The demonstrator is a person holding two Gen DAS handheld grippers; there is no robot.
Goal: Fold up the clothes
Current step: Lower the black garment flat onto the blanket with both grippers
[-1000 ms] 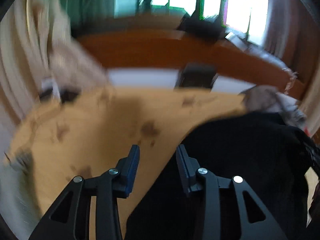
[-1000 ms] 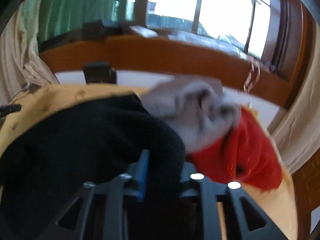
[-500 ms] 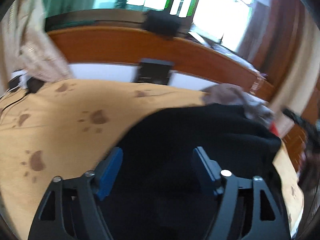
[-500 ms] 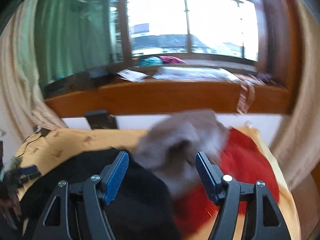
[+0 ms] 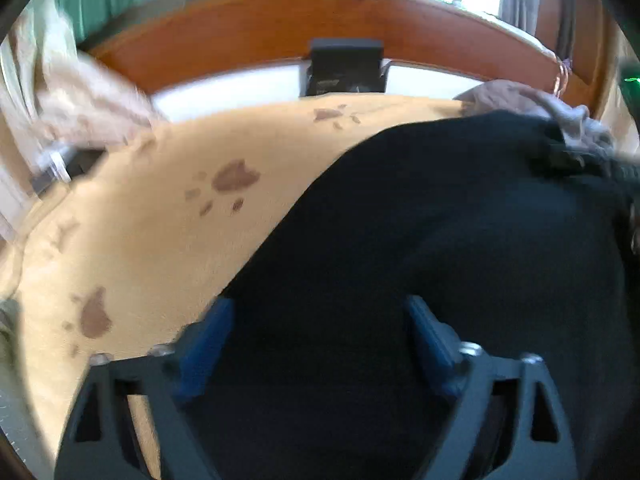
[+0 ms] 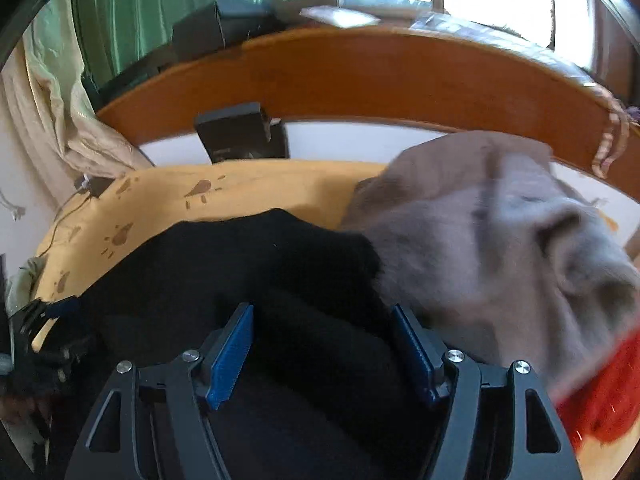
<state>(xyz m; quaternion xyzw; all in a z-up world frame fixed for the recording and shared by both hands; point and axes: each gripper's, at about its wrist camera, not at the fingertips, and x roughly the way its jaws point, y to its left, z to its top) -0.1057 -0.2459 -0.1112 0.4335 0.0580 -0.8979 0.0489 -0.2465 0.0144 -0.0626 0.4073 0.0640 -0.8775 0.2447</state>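
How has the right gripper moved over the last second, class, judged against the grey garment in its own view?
Yes. The right gripper has shifted left: the grey garment, earlier ahead of it, now lies to its right, and its jaws stand apart over the black garment.

Open yellow blanket (image 5: 168, 240) stretches left of the black garment (image 5: 440, 240), offering a clear way across the bed toward the wooden headboard (image 5: 248, 28). A dark box (image 5: 346, 68) stands against that headboard at the blanket's far edge, and a charger with its cable (image 6: 94, 186) lies at the left corner beside the hanging curtain (image 6: 52, 120). To the right, a heaped grey garment (image 6: 500, 232) and a red one (image 6: 604, 392) crowd the black cloth's edge, closing off that side.
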